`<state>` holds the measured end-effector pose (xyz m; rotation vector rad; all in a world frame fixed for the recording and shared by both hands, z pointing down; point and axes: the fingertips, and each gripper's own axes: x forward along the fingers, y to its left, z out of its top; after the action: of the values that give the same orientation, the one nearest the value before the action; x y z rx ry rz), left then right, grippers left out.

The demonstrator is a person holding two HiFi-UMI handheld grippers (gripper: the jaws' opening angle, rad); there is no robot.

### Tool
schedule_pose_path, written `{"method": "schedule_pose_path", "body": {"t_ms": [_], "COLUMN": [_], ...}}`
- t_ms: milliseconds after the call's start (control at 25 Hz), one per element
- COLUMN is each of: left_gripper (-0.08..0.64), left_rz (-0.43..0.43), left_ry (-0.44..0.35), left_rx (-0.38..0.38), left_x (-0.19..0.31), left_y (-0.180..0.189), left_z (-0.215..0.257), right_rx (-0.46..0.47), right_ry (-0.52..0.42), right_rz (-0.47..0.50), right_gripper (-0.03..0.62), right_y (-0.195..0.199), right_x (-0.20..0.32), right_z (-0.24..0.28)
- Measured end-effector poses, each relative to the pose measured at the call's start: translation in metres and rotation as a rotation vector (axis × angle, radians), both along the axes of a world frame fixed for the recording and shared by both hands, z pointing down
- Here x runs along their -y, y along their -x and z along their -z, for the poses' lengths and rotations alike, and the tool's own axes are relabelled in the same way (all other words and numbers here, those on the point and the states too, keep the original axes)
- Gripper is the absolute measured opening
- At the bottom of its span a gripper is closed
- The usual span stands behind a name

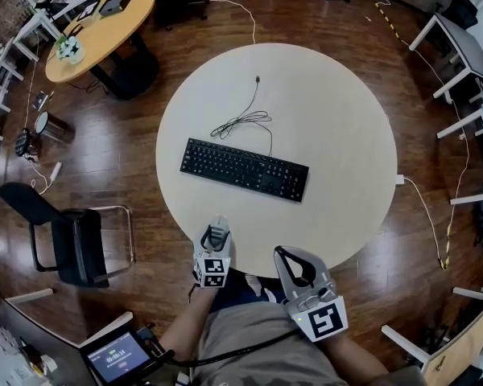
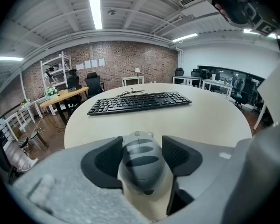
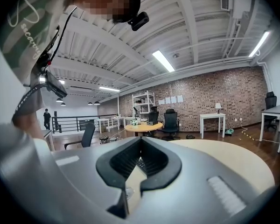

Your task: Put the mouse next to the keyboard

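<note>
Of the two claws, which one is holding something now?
The left claw: its jaws are shut on the grey mouse. The right claw is shut too, but with nothing between its jaws.

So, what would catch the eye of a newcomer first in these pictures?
A black keyboard lies across the middle of a round pale table, with a loose cable coiled just behind it. At the table's near edge the left claw grips a grey mouse, while the right claw beside it is shut and empty.
</note>
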<state>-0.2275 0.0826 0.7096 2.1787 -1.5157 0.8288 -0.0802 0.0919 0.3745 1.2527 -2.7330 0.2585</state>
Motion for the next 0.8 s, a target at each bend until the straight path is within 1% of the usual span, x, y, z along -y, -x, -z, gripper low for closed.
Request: {"method": "schedule_pose_path", "body": {"t_ms": [240,480,800], "left_gripper": [0.275,0.275,0.275], "left_rz": [-0.002,0.006,-0.009], "left_ry": [-0.008,-0.011,0.001], "left_rx": [0.005,0.008,0.009], "left_x": [-0.005,-0.011,-0.016], "left_y": [-0.017,-0.027,-0.041], "left_z": [0.004,0.004,0.004], "right_rx": [0.019,0.02,0.031], "right_ry": [-0.009,-0.003,-0.001], "right_rz": [0.015,0.043,0.059], "right_gripper": [0.005,0.005,0.005], "right_y": [-0.013,-0.019,-0.026], "right_x": [0.003,0.001,0.004], "right_z": [0.001,-0.002,-0.005]}}
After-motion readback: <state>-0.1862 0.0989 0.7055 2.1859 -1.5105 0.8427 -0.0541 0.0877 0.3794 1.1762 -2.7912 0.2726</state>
